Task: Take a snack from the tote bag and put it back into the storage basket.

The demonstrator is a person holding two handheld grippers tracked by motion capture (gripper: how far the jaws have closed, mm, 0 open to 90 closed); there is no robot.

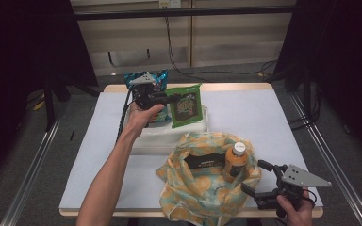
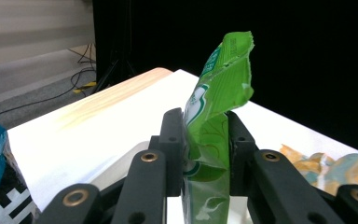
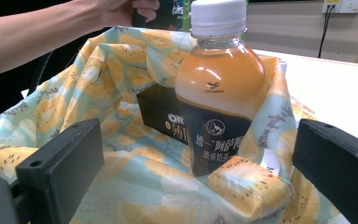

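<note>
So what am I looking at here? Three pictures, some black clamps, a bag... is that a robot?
No robot: a person holds a hand-held gripper in each hand, a clamp with two black jaws.

The wide picture is taken from above the table. The other two come from small cameras riding on the grippers, looking out along their jaws.

On the table stand a white tray with a blue packet in it and a printed cloth bag. The bag holds a bottle of orange-brown drink and a dark box.

The left hand-held gripper is shut on a green packet over the tray. The right hand-held gripper stands open beside the bag, facing the bottle and holding nothing.
</note>
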